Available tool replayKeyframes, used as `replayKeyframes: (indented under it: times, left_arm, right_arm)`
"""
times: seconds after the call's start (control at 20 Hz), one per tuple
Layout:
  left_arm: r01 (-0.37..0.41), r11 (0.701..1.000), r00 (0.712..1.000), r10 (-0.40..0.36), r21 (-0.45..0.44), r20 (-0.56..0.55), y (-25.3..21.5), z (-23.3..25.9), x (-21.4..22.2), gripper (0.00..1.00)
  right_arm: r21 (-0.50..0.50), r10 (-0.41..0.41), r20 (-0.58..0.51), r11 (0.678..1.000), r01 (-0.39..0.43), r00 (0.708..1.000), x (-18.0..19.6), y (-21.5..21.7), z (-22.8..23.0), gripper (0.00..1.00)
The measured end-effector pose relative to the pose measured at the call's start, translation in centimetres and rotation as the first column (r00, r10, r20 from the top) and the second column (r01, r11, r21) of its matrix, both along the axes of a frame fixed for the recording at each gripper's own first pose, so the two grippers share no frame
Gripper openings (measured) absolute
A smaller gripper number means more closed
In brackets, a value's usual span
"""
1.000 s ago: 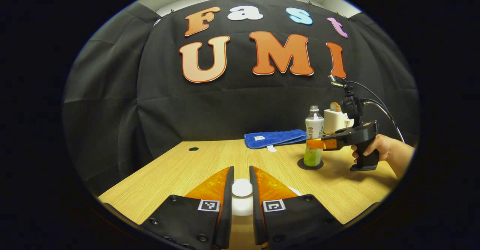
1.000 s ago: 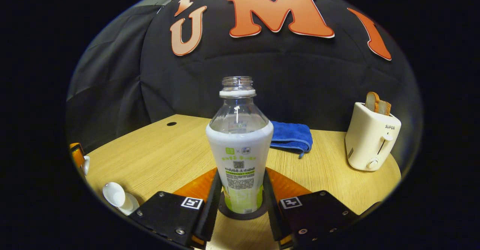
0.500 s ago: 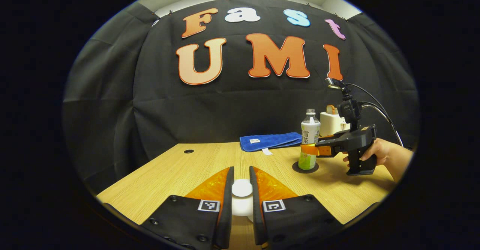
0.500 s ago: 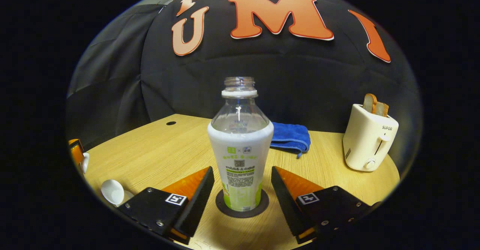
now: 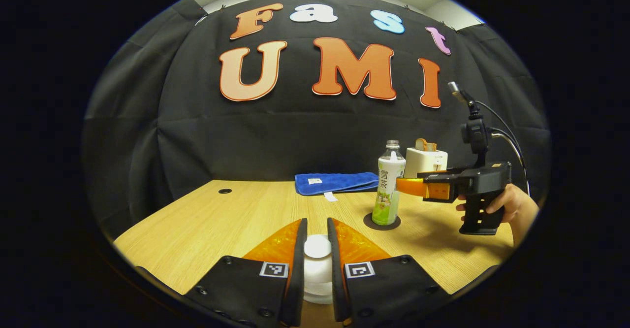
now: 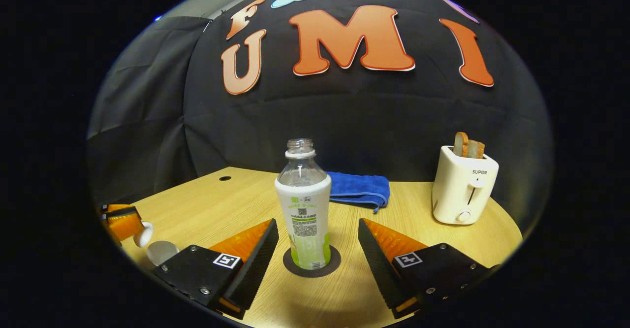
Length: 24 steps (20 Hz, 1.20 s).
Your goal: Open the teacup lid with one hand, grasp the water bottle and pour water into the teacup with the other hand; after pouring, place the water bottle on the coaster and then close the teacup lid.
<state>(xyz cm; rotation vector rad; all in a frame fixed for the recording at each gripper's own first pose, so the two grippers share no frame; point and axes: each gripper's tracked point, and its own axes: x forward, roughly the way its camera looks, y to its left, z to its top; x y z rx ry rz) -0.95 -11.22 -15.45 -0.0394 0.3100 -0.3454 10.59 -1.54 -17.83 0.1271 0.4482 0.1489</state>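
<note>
Right gripper view: the right claw (image 6: 315,249) has been opened and drawn back from the water bottle (image 6: 304,210), which is left upright on the coaster (image 6: 311,263) with the fingers well apart on either side, so pouring and placing are judged done. The uncapped bottle is seen clear above a white-and-green label. The left claw (image 5: 317,254) stays clamped on the white teacup lid (image 5: 317,246), low over the table (image 5: 236,219); only closing is judged to remain.
</note>
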Motion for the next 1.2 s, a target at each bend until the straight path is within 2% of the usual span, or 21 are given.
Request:
replayKeyframes:
  times: [0.25,0.3,0.4,0.6,0.75,0.95,1.0,1.1,1.15,1.2]
  left_arm:
    - [0.004,0.999,0.998,-0.002,0.036,-0.055,-0.6,-2.8,-0.3,0.28]
    - [0.006,0.999,0.998,-0.004,0.04,-0.063,-0.7,-3.2,-0.4,0.25]
    - [0.006,0.999,0.996,-0.002,0.048,-0.089,-0.8,-4.0,-0.5,0.27]
    - [0.002,0.996,0.997,0.004,0.084,-0.079,-0.8,-4.2,-0.3,0.28]
    - [0.001,0.995,0.997,0.006,0.097,-0.071,-0.8,-4.0,-0.4,0.35]
    - [-0.012,0.997,1.0,0.013,0.076,-0.015,-1.0,-2.1,-0.2,0.89]
    - [-0.019,0.997,1.0,0.018,0.077,0.007,-1.0,-1.2,-0.2,0.98]
    - [-0.033,0.997,0.998,0.029,0.069,0.048,-1.1,0.5,0.2,1.0]
    - [-0.038,0.998,0.997,0.034,0.055,0.067,-1.1,1.7,0.3,0.95]
    - [-0.042,0.998,0.996,0.038,0.04,0.087,-1.2,2.9,0.5,0.99]
  right_arm:
    - [0.019,-0.041,0.049,0.999,0.04,0.998,-1.6,-1.9,1.9,0.98]
    - [0.019,-0.046,0.056,0.999,0.045,0.997,-1.8,-2.2,2.2,0.97]
    - [0.026,-0.056,0.064,0.998,0.055,0.996,-2.6,-2.6,2.7,0.97]
    - [0.048,-0.075,0.079,0.996,0.072,0.994,-3.9,-3.3,3.3,0.97]
    - [0.034,-0.09,0.101,0.996,0.087,0.991,-4.4,-4.0,3.9,0.97]
    - [-0.026,-0.123,0.089,0.992,0.126,0.988,-5.5,-5.1,3.1,0.97]
    - [-0.037,-0.122,0.092,0.991,0.126,0.988,-5.8,-5.0,3.3,0.97]
    - [-0.05,-0.12,0.116,0.991,0.126,0.986,-6.2,-4.9,4.5,0.97]
    - [-0.05,-0.118,0.131,0.991,0.126,0.984,-6.5,-4.7,5.2,0.97]
    - [-0.044,-0.118,0.143,0.991,0.125,0.983,-6.6,-4.5,6.0,0.97]
